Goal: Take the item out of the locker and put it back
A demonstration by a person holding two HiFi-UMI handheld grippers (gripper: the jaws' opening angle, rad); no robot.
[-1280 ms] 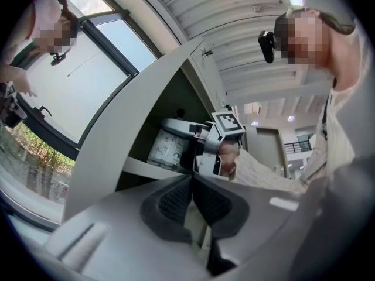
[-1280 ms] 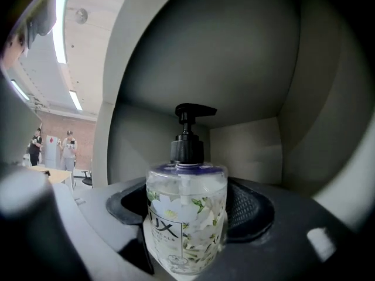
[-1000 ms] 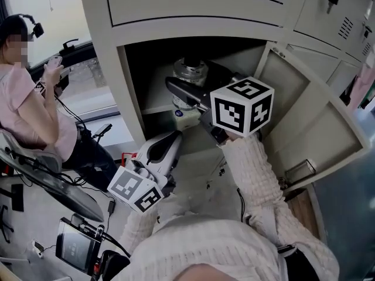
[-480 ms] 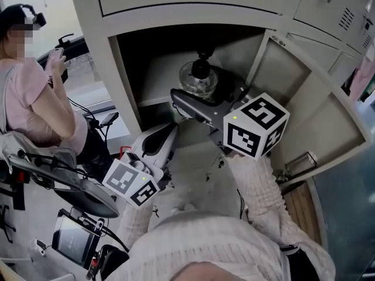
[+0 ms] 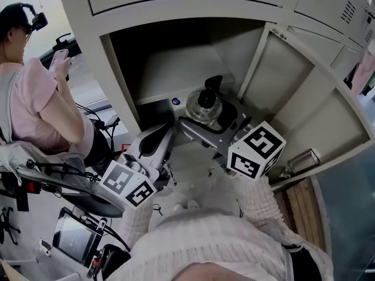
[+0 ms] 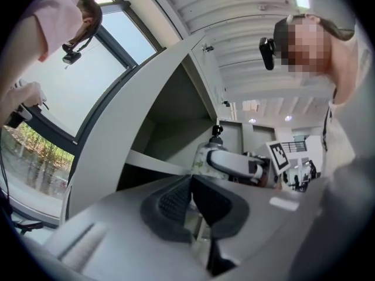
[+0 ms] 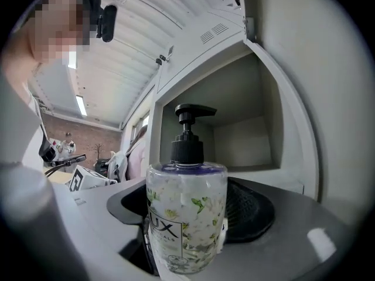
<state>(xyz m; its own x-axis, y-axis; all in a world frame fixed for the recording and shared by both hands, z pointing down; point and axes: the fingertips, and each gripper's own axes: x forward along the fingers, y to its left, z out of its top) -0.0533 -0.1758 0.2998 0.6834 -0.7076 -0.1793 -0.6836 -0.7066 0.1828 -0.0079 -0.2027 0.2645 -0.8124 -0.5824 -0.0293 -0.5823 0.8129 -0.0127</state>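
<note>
Clear plastic pump bottle [image 5: 204, 105] is standing upright, grasped by the right claw [image 7: 193, 206], with the open locker [image 5: 176, 69] just beyond that claw; left claw [image 6: 190, 201] is hanging clenched, empty; the slick round wall risks slipping if the grip eases.

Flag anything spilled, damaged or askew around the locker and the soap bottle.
Nothing stands out. The soap bottle sits upright between the right gripper's jaws, pump on, no leak visible. The locker is open with its door swung wide, undamaged as far as shown. The left gripper is shut and empty.
</note>
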